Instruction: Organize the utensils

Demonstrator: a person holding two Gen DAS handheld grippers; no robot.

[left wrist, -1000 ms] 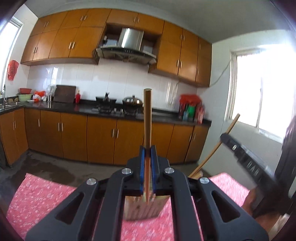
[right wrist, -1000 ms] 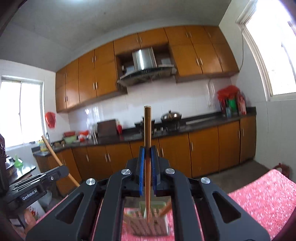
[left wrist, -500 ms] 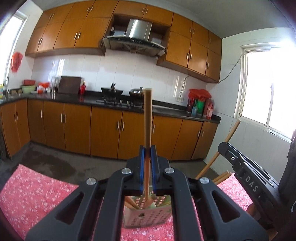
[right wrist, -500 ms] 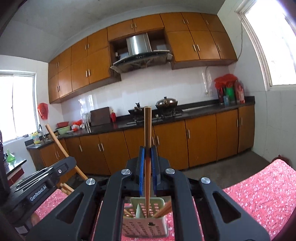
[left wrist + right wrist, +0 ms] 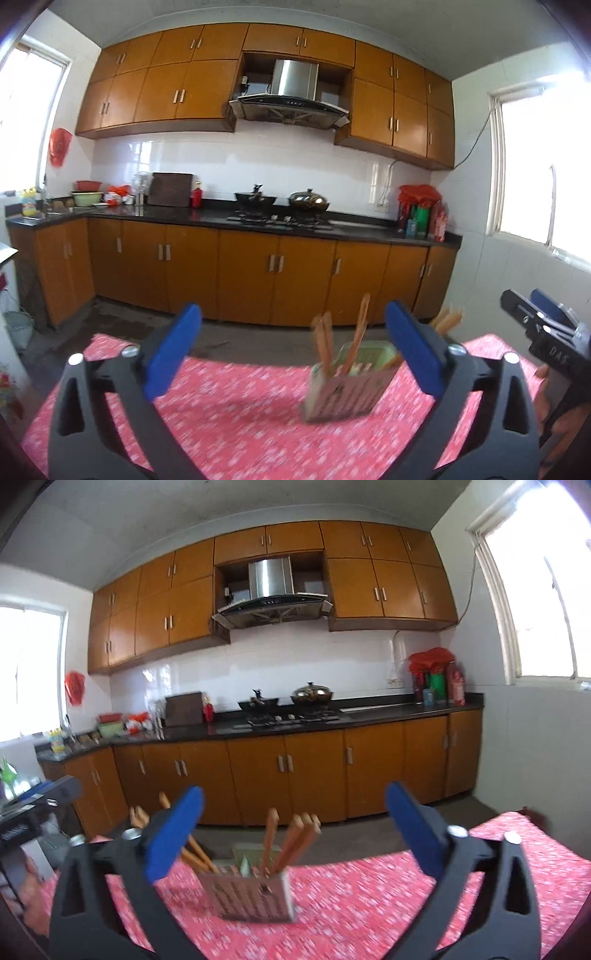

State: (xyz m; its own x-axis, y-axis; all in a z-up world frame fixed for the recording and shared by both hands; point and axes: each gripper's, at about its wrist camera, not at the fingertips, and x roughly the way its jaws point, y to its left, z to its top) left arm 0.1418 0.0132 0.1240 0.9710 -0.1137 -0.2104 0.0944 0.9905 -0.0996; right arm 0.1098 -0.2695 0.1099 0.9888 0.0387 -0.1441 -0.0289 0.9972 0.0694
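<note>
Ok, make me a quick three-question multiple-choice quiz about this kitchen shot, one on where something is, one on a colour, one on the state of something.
1. Where does the chopstick holder stand?
A. on the kitchen counter
B. on the red floral tablecloth
C. on the floor

2. What colour are the gripper pads?
A. blue
B. yellow
C. white

3. How do the left gripper and right gripper stand?
A. both clamped on a chopstick
B. one clamped, one spread
C. both spread, nothing between the pads

Answers: 1 B, the holder sits on the patterned cloth. 2 A, the pads show bright blue in both wrist views. 3 C, both pairs of jaws are opening wide and empty, with the chopsticks in the holder.
</note>
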